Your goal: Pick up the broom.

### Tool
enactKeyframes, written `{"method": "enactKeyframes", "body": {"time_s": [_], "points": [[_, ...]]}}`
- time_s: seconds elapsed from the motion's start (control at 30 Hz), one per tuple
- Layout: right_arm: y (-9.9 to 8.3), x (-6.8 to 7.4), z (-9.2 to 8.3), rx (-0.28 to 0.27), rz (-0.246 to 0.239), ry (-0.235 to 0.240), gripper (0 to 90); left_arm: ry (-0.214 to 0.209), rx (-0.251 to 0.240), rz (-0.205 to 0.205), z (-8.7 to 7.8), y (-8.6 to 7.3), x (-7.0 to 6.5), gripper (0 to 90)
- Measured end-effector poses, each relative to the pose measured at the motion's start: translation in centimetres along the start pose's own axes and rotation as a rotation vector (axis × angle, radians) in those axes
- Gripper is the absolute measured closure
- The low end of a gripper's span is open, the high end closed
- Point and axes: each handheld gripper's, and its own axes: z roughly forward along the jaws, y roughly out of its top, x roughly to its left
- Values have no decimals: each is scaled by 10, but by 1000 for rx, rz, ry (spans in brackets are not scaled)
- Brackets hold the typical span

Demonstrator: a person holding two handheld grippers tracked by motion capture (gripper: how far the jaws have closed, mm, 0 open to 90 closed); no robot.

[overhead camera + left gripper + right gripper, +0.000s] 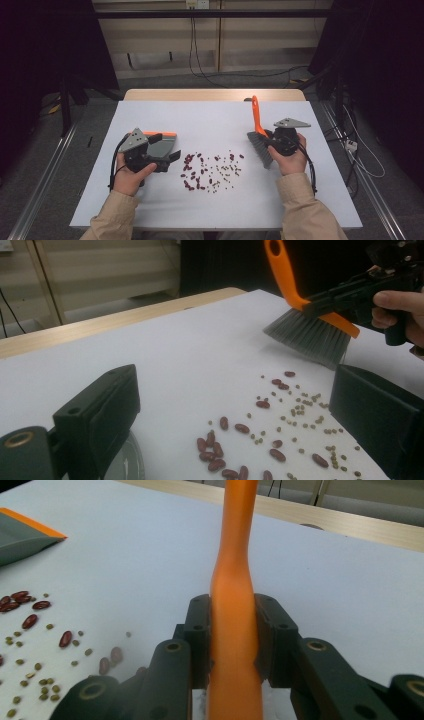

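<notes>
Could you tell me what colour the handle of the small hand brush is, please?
Bright orange; the orange-handled brush with grey bristles shows best in the left gripper view.

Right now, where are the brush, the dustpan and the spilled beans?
brush [307, 335]: left gripper view, on the grey bristles.
dustpan [161, 146]: high view, on the grey scoop with its orange edge.
beans [212, 171]: high view, middle of the scattered patch.

place: lab recording booth | signs: black curtains [45, 45]; white table [150, 205]; floor cables [200, 65]
</notes>
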Motion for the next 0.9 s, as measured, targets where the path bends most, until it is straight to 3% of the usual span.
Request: {"method": "enactKeyframes", "body": {"time_s": [0.27, 0.7, 0.9], "points": [[2, 15, 22, 20, -53, -8, 705, 6, -2, -4, -2, -2, 3, 62], [-8, 11, 13, 33, -42, -1, 613, 15, -2, -6, -3, -4, 4, 62], [-16, 12, 3, 61, -68, -16, 612, 21, -9, -6, -6, -5, 5, 62]]}}
